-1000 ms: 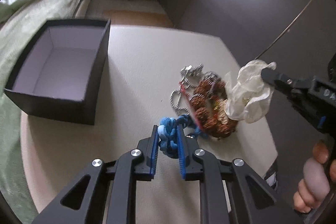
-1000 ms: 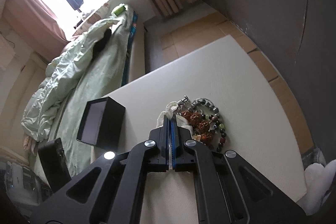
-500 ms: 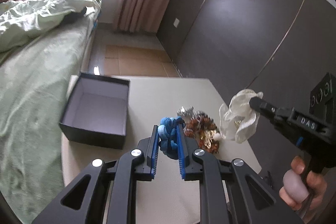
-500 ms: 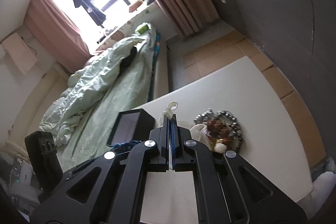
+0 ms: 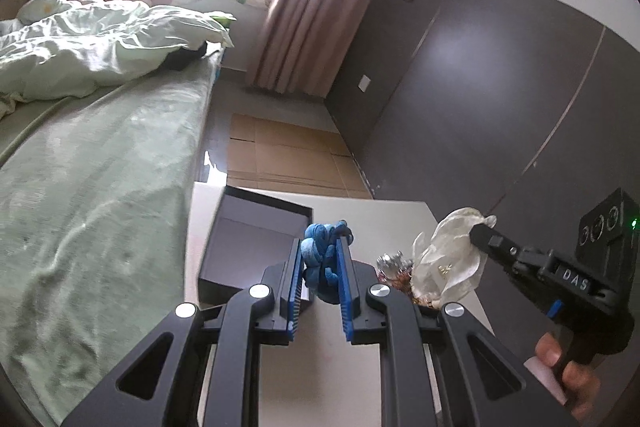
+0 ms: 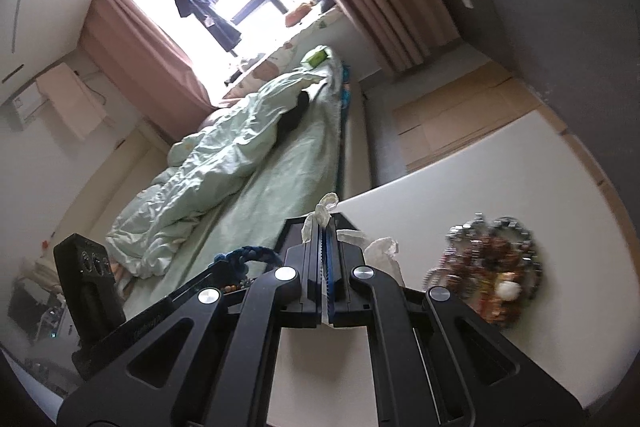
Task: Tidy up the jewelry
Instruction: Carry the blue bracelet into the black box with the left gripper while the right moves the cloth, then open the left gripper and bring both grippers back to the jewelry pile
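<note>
I am pinching the blue braided bracelet [image 5: 326,259] in my left hand-held gripper [image 5: 320,267], above the worktop [image 5: 384,219] by the open black box [image 5: 256,239]. At three o'clock, my right hand-held gripper [image 5: 482,233] is clamping a sheer white pouch [image 5: 448,259] over the jewelry pile [image 6: 488,267].

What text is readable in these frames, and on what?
"DAS": white letters on the black body of the right gripper, seen in the left wrist view.
Faint raised lettering on the black arm of the left gripper, seen in the right wrist view: too blurred to read.
No other text shows: none on the black box, the sheer pouch or the blue braided cord.
</note>
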